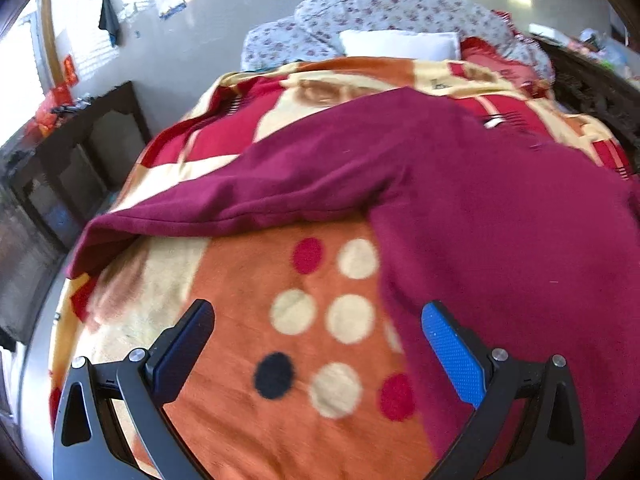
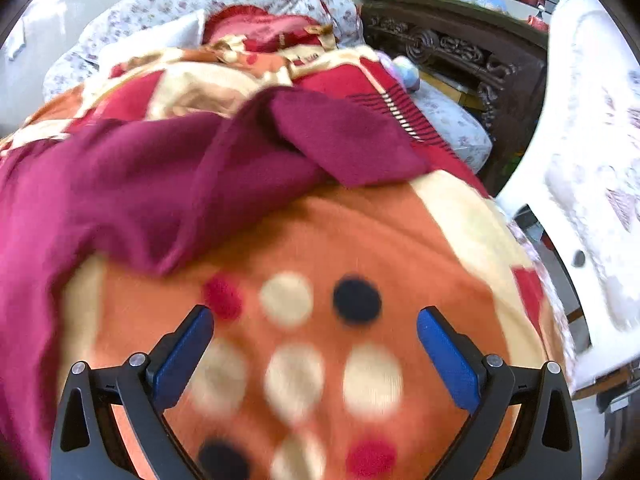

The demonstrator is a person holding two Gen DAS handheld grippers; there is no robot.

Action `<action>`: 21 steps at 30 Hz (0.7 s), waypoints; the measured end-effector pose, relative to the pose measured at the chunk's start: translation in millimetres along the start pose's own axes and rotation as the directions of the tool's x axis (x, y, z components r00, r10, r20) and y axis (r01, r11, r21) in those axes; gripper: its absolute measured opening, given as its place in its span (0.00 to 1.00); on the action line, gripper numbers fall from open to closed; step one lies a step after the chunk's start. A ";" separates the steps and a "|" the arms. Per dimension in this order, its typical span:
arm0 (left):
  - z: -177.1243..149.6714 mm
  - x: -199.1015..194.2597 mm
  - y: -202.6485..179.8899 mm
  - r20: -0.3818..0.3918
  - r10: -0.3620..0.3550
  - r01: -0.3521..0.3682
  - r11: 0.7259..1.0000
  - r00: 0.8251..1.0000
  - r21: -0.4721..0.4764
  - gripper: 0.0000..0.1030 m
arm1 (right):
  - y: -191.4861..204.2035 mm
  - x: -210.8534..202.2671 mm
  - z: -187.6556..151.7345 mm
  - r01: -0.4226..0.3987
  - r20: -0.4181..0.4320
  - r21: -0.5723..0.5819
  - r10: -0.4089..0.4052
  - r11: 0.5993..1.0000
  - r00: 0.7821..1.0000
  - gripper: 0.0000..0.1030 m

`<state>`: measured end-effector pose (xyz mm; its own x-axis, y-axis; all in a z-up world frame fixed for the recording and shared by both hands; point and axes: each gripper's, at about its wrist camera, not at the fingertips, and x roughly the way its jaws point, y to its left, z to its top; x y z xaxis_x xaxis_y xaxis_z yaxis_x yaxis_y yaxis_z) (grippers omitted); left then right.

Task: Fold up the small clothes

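Maroon garment [image 1: 500,200] is lying spread on the patterned blanket [image 1: 256,360] covering the bed, one sleeve [image 1: 248,196] stretching out toward the bed's left edge. In the right wrist view the other sleeve [image 2: 340,136] is lying folded back on itself, bunching near the garment's body [image 2: 132,184].

Left hand-held gripper [image 1: 318,340] is hovering over the blanket's polka-dot patch with both fingers spread wide, nothing between them; its right blue pad [image 1: 452,356] is sitting over the garment's edge, contact not clear. Right hand-held gripper [image 2: 314,344] is also hanging wide open and empty over the dots, just short of the garment's hem.

Floral quilt [image 1: 380,12] and a white pillow [image 1: 400,44] are piling up at the head of the bed. Dark carved wooden furniture [image 2: 452,52] is standing to the bed's right, a white plastic chair [image 2: 592,160] beside it. Right view is showing motion blur.
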<state>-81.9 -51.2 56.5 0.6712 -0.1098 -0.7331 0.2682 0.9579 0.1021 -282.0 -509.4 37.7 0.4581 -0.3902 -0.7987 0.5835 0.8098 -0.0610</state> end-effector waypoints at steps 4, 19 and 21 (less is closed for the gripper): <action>3.2 -14.0 -12.6 0.025 -0.041 0.040 0.999 0.999 0.010 1.00 | 13.9 -64.2 -21.1 -0.080 0.050 0.015 0.079 0.997 0.996 1.00; 1.4 -56.9 -41.5 0.064 -0.122 0.119 0.992 0.990 0.049 1.00 | 156.1 -163.9 -41.7 -0.244 0.145 -0.047 0.248 0.969 0.958 1.00; 1.4 -58.9 -43.0 0.073 -0.116 0.112 0.992 0.991 0.055 1.00 | 164.8 -156.0 -40.4 -0.245 0.136 -0.055 0.251 0.968 0.958 1.00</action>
<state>-132.1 -86.3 96.3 0.6839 -0.2392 -0.6892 0.3796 0.9234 0.0562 -284.3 -297.3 128.0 0.6767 -0.2308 -0.6991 0.4154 0.9037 0.1038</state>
